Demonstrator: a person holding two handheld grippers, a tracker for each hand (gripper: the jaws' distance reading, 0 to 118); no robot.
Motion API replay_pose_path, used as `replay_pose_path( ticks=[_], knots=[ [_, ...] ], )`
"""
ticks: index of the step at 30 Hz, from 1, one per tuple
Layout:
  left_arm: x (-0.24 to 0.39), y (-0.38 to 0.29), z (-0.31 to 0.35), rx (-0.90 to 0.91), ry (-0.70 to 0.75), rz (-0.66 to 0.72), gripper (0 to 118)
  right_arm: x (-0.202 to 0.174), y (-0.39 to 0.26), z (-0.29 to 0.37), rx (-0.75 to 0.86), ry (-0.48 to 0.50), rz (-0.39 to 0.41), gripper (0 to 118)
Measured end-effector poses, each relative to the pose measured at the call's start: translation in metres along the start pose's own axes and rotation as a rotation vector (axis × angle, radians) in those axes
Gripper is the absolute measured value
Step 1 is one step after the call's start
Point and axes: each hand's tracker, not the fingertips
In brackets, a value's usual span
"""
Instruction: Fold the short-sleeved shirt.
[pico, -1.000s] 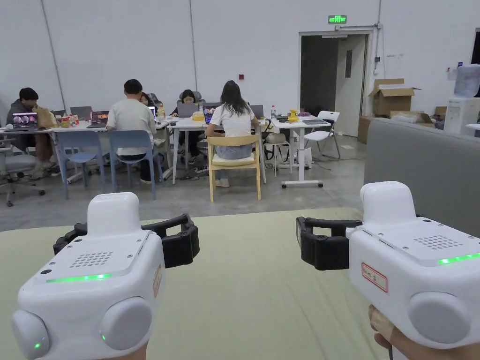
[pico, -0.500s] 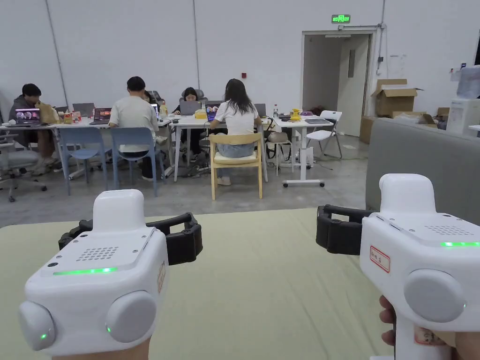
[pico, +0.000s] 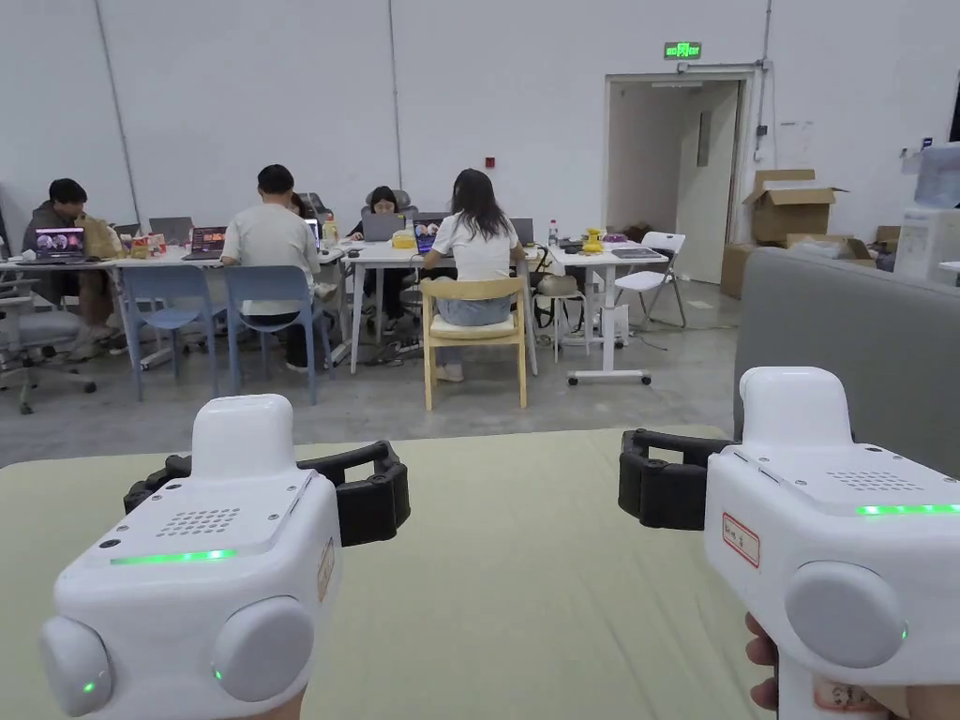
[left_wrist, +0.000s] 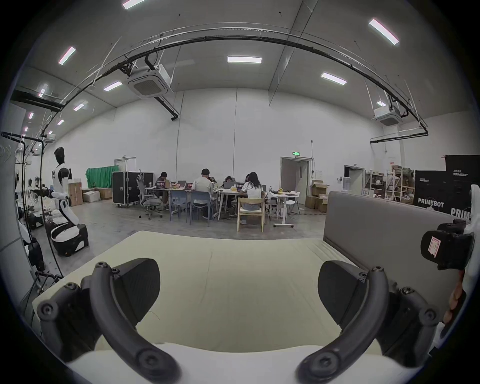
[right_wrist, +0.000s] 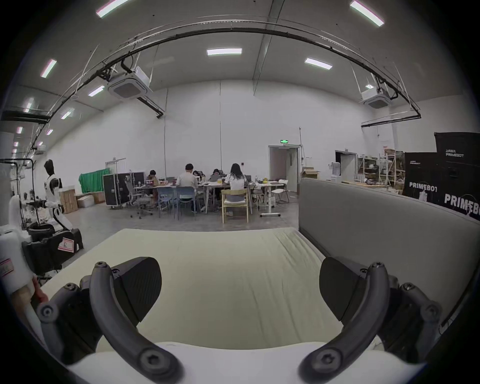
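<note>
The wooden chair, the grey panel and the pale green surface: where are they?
wooden chair (pico: 472, 287): head view, on its backrest slat.
grey panel (pico: 844, 328): head view, on its flat face at the right.
pale green surface (pico: 506, 562): head view, on the bare stretch between the two grippers.

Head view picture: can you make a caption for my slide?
Left tool and right tool, both open, held above a pale green mattress, people working at tables beyond.

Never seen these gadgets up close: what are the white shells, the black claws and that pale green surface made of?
Shell: likely smooth, slightly glossy moulded plastic. Left claw and right claw, both open: matte black plastic, apparently, with finely ribbed pads. Surface: soft cloth, judging by faint creases.
</note>
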Motion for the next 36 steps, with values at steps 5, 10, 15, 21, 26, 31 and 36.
replay_pose_path(
  ticks=[5,10,15,21,26,31,36],
  knots=[
    [-0.001,0.000,-0.001,-0.006,-0.003,0.002,118,-0.003,0.002,0.001,0.012,-0.003,0.017,118],
    [-0.001,-0.003,-0.003,-0.018,-0.008,0.005,118,-0.010,-0.003,-0.001,0.010,-0.004,0.038,118],
    [-0.003,-0.002,-0.001,-0.016,-0.002,-0.001,118,-0.011,-0.004,-0.001,0.007,0.003,0.035,118],
    [-0.007,-0.001,0.001,-0.013,0.009,0.009,118,-0.013,-0.002,-0.001,0.005,0.003,0.036,118],
    [-0.008,0.002,0.000,-0.014,0.006,0.002,118,-0.014,0.000,0.000,0.013,0.004,0.032,118],
    [-0.009,0.002,0.001,-0.014,0.008,0.009,118,-0.014,0.001,-0.001,0.010,0.002,0.026,118],
    [-0.010,0.001,-0.001,-0.017,0.008,0.006,118,-0.013,0.001,-0.002,0.011,0.001,0.022,118]
  ],
)
